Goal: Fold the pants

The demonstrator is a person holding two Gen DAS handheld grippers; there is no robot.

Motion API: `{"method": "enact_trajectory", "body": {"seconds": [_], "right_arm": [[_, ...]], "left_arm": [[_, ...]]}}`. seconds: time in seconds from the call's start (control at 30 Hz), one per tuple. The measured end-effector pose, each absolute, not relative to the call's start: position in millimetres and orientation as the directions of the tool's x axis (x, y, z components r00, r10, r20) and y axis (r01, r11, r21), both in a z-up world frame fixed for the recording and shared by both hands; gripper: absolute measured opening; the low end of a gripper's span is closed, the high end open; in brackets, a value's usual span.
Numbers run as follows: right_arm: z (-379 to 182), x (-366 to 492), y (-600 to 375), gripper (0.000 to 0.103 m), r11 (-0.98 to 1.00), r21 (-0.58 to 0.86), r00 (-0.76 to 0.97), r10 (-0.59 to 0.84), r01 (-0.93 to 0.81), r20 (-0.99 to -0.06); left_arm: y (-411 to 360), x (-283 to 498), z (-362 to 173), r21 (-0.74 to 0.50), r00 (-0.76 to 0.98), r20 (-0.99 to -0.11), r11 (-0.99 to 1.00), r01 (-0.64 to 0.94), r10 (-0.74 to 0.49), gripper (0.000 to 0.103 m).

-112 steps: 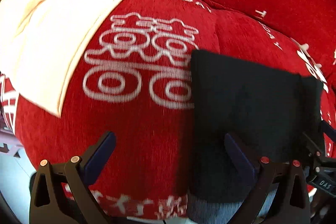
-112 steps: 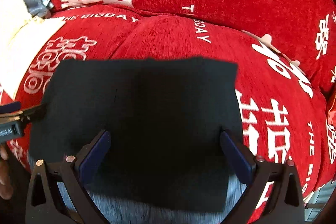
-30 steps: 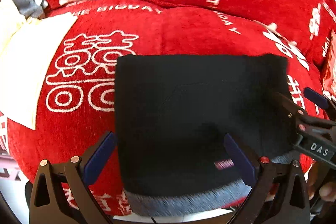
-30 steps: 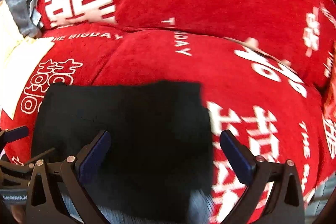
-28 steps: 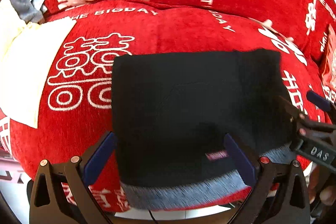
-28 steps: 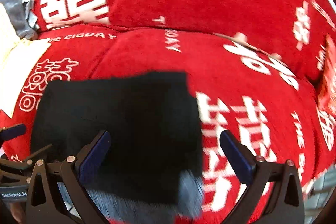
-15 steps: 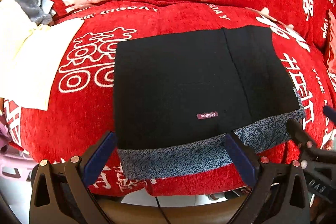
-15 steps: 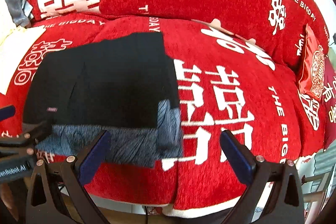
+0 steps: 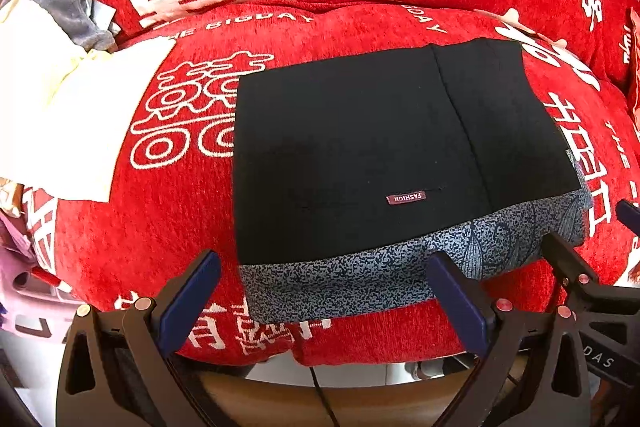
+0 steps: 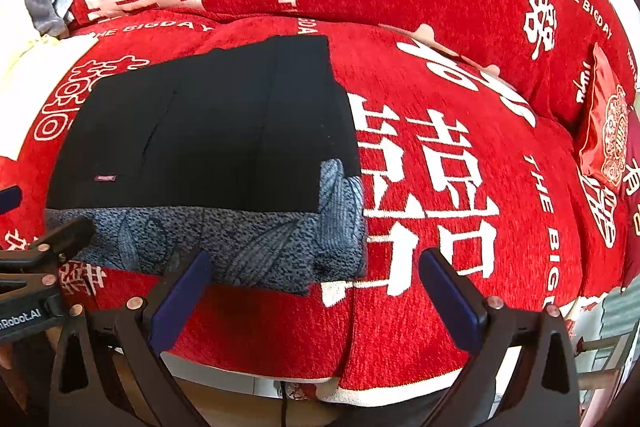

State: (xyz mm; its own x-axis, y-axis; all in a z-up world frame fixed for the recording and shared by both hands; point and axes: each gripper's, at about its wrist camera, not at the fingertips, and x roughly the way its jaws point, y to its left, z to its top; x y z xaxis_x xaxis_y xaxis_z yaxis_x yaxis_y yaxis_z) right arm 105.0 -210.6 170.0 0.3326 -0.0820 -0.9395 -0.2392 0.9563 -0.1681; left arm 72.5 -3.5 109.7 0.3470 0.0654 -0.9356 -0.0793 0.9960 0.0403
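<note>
A cream-white cloth point(image 9: 68, 115) lies at the far left of the red plush sofa cushion with white lettering point(image 9: 160, 211). Next to it, mid-cushion, the black pants with a speckled blue-grey waistband point(image 9: 360, 155) lie folded flat into 1 neat rectangle, waistband toward the front edge. The left gripper point(image 9: 320, 287) hangs just in front of them, its 2 jaws spread wide and empty. Further right, the right gripper point(image 10: 316, 287) is likewise splayed, gripping nothing.

One folded pants point(image 9: 360, 155), two tools, one cream cloth point(image 9: 60, 115).
</note>
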Motion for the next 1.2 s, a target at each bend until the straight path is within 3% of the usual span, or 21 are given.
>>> {"method": "enact_trajectory", "body": {"seconds": [1.2], "right_arm": [[174.2,104.8,-209.4,0.103,0.950,-0.171,0.352,-0.071,-0.261,-0.933]], "left_arm": [[-3.5,77.5,98.4,0.001,0.299,-0.954,0.999,-0.044,0.014,0.103]]}}
